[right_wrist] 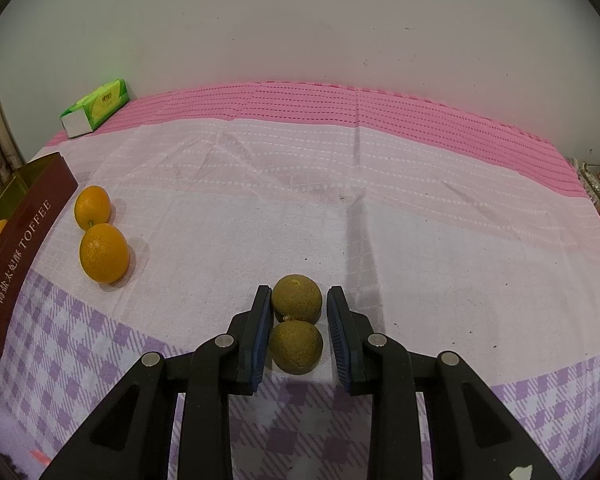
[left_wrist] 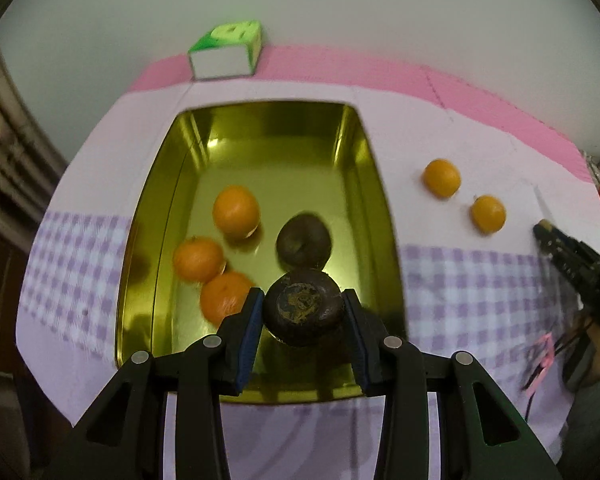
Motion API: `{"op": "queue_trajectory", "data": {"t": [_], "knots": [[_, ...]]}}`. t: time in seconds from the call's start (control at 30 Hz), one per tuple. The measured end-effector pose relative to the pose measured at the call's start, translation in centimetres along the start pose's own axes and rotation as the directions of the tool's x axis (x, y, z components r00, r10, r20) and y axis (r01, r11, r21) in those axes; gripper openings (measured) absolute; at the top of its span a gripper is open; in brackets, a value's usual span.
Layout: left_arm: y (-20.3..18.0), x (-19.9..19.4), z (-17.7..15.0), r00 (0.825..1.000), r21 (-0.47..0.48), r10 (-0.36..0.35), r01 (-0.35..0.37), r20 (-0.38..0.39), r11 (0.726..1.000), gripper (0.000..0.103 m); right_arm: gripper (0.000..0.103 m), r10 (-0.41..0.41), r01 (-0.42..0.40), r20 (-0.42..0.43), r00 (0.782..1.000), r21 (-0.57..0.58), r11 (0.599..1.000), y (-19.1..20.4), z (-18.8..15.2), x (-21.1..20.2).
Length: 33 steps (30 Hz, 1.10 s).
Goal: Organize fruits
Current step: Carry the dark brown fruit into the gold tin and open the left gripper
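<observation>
My left gripper (left_wrist: 302, 308) is shut on a dark brown round fruit (left_wrist: 302, 307) and holds it above the near end of a gold tin box (left_wrist: 152, 240). In the box lie three oranges (left_wrist: 235, 211) and another dark brown fruit (left_wrist: 303, 240). Two oranges (left_wrist: 441, 178) lie on the cloth right of the box; they also show in the right wrist view (right_wrist: 104, 253). My right gripper (right_wrist: 298, 308) is open, its fingers on either side of two green-brown round fruits (right_wrist: 296, 299) on the cloth, not touching them.
A green tissue pack (left_wrist: 228, 50) lies at the table's far edge by the wall, also in the right wrist view (right_wrist: 96, 106). The box's brown outer wall (right_wrist: 24, 248) reads TOFFEE. The other gripper (left_wrist: 572, 264) shows at the right. Clutter sits past the right table edge.
</observation>
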State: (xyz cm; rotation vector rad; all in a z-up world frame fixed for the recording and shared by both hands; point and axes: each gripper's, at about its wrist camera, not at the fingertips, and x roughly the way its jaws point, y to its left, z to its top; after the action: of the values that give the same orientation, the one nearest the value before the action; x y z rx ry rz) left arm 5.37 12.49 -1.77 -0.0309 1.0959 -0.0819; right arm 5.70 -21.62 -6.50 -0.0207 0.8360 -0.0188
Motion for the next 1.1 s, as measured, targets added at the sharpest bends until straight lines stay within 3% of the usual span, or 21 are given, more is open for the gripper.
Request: {"op": "queue_trajectory", "data": {"t": [0.3, 1.1], "knots": [[0.4, 1.2, -0.7, 0.999, 0.004, 0.021, -0.021, -0.036, 1.000, 0.040, 0.027, -0.002, 0.002, 0.000, 1.000, -0.001, 1.000, 0.0, 0.0, 0.0], [0.1, 1.6, -0.8, 0.998, 0.031, 0.039, -0.038, -0.040, 0.999, 0.040, 0.027, -0.004, 0.004, -0.001, 1.000, -0.001, 1.000, 0.1, 0.0, 0.0]]}}
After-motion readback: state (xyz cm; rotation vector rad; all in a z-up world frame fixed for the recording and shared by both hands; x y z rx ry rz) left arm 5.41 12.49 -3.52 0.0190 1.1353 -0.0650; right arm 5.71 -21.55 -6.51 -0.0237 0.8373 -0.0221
